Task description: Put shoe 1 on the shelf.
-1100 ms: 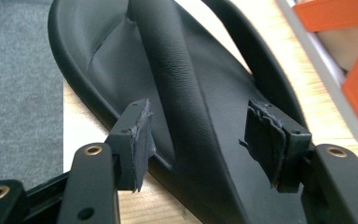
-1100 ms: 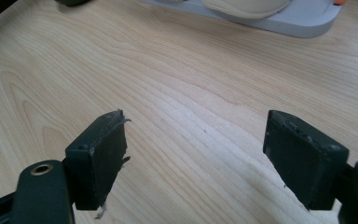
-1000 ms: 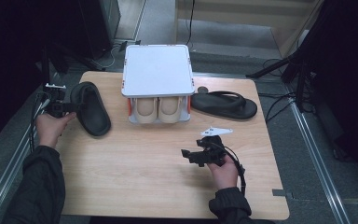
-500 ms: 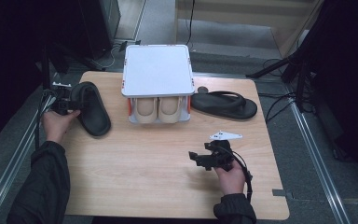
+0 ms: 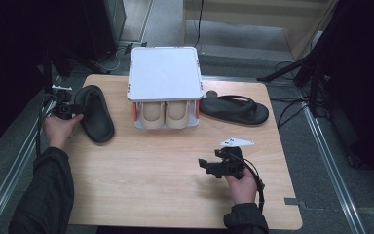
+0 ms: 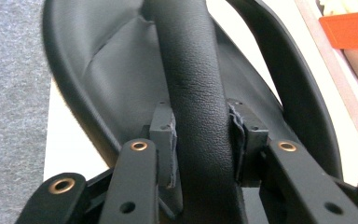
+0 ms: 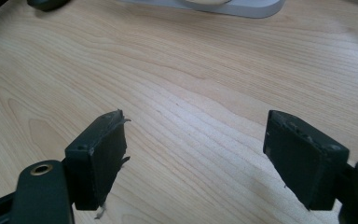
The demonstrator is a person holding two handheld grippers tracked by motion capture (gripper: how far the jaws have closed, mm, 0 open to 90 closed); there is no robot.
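Left gripper (image 6: 205, 154): I have its jaws, which have just been closing, pinching the strap (image 6: 193, 93) of the black sandal (image 5: 93, 112) | sandal: lying at the counter's (image 5: 141, 195) left edge, beside the white shoe rack (image 5: 164, 73) | right gripper (image 7: 196, 154): jaws spread wide, nothing between, over bare counter wood.

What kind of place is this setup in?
Probably a lab or recording workspace, not a home: a wooden table stands on grey carpet among dark equipment stands and loose cables, with sandals and a small shoe rack laid out for handling.
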